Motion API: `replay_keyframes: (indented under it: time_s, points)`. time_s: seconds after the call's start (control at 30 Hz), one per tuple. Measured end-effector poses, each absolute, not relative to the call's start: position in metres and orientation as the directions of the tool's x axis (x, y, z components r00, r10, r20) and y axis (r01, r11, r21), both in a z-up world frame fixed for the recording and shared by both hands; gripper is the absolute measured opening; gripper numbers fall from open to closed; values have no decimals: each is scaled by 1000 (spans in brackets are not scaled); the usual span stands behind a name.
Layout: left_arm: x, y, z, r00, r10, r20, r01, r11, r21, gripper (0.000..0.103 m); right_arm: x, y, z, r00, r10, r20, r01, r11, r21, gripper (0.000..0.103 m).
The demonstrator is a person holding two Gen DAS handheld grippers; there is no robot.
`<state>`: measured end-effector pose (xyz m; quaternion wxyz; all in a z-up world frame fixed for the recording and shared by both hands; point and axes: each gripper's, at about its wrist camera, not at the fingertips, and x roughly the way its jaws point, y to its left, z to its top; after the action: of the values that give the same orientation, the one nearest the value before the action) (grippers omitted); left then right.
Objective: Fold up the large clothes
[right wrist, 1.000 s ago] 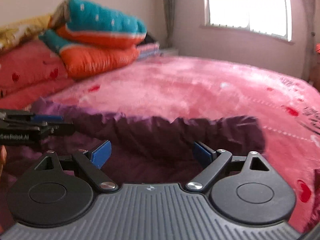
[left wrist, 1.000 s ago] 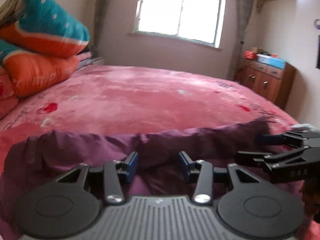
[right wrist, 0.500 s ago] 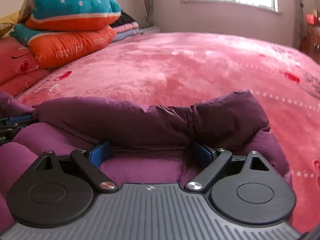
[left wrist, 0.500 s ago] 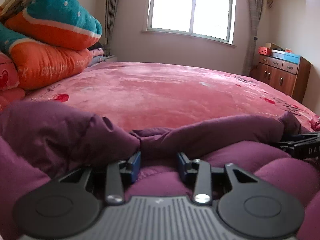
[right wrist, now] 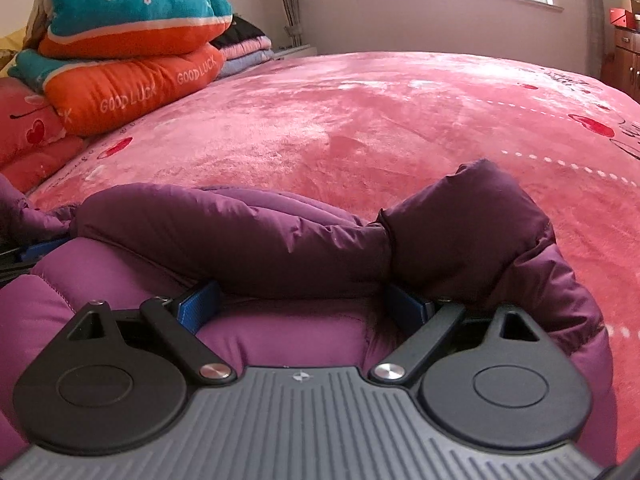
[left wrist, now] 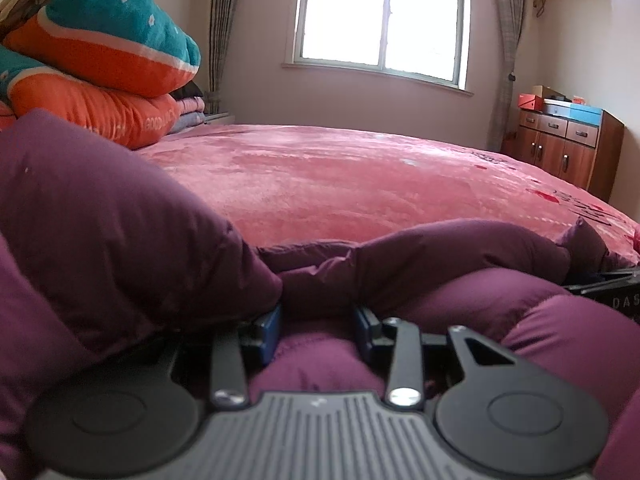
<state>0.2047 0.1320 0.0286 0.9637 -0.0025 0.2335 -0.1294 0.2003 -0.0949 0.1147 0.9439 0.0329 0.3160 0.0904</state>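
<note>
On plush pink bedspread, puffy quilted purple jacket, bunched folds

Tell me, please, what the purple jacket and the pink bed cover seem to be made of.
Purple puffer jacket: probably thin woven synthetic shell over soft filling; it shows a slight sheen, fine wrinkles and stitched, puffed sections. Pink bed cover: likely plush fleece; its matte nap looks fuzzy, with lighter and darker brushed patches.

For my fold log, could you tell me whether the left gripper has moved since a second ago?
Yes. The left gripper has sunk with the purple jacket: against the window, the jacket's edge now lies low on the pink bedspread.
</note>
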Motion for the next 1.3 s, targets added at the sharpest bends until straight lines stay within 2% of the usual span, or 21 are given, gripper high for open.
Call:
replay_keyframes:
  time_s: [0.17, 0.27, 0.37, 0.5, 0.57, 0.73, 0.87, 1.07, 1.3]
  points:
    - [203, 135, 36, 845, -253, -470, 248, 966, -74, 38, 196, -94, 116, 798, 186, -574, -151, 983, 108, 103]
    - [196, 144, 48, 841, -261, -474, 242, 965, -103, 44, 188, -92, 123, 804, 180, -567, -157, 984, 90, 103]
    - [183, 154, 68, 868, -255, -427, 247, 966, -74, 52, 182, -95, 134, 797, 181, -576, -157, 983, 91, 103]
    - [176, 173, 88, 916, -183, -357, 198, 980, 5, 63, 165, -104, 156, 817, 180, -547, -135, 983, 122, 103]
    - [182, 186, 88, 920, -128, -371, 145, 989, 18, 64, 159, -110, 166, 836, 139, -531, -108, 990, 89, 103]
    - [200, 215, 65, 897, -72, -437, 60, 997, -42, 64, 172, -133, 155, 808, 46, -587, -12, 998, 62, 103]
    - [209, 224, 48, 881, -83, -465, 47, 995, -89, 67, 178, -140, 141, 809, 54, -586, -8, 997, 82, 103]
    - [214, 237, 32, 872, -143, -468, 50, 977, -205, 72, 182, -156, 129, 804, 120, -582, -11, 982, 187, 103]
    - [215, 230, 29, 867, -123, -482, 43, 984, -173, 73, 178, -158, 125, 816, 137, -561, -14, 976, 217, 103]
